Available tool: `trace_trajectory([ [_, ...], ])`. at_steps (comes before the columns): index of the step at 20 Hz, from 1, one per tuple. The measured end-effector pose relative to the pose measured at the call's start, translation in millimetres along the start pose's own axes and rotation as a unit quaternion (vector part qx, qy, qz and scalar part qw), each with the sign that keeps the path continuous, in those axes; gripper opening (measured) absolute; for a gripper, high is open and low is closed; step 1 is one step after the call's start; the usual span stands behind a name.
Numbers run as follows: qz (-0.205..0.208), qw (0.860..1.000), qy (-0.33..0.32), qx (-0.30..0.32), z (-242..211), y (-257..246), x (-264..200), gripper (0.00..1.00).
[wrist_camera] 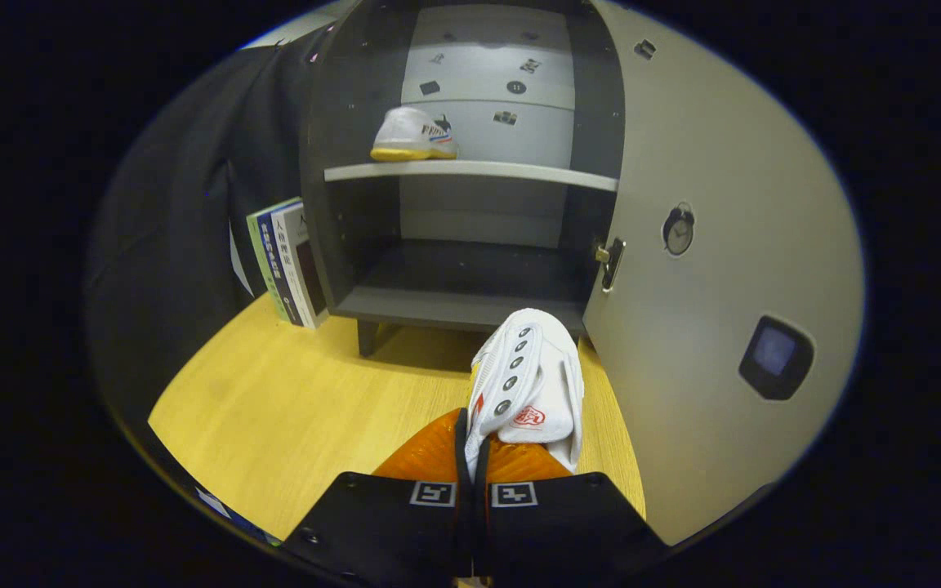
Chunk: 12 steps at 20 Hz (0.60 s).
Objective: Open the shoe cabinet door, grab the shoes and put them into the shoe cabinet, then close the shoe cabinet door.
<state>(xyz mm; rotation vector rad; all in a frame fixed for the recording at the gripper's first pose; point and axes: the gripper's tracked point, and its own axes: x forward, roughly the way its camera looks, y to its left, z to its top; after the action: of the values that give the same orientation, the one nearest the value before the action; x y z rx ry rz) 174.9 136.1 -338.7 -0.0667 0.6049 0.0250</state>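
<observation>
Surface: you are over a pale wooden floor (274,408), bare and evenly lit, with the shoe cabinet (332,163) standing on it on a short dark leg.
Room: a dark cloth wall (185,204) runs behind and to the left of the cabinet; a few books (287,261) lean upright against the cabinet's left side, touching it.
Cabinet: its door (707,269) is swung wide open to the right, the latch showing at its inner edge. Inside you see one pale shelf (470,171) and a dark bottom compartment below it.
Shoe on shelf: a white shoe with a yellow sole (413,135) sits near the shelf's left end, toe to the left.
Shoe in grip: your gripper (474,441) has its fingers drawn close together, pinching the second white shoe (528,380) by its upper. The shoe hangs just ahead of the fingers, in front of the cabinet's bottom front edge and beside the open door.
Hard to make out: the sole and toe of the held shoe are turned away from you; whether it touches the floor cannot be told. The small stickers on the cabinet's back panel are too small to make out.
</observation>
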Motion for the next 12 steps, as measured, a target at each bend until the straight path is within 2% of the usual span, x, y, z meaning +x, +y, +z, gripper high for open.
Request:
trace_trajectory([
  [8,0.003,0.996,-0.082,-0.021,120,8,-46,0.02],
  [12,-0.005,0.991,-0.129,-0.035,193,7,-48,0.02],
])
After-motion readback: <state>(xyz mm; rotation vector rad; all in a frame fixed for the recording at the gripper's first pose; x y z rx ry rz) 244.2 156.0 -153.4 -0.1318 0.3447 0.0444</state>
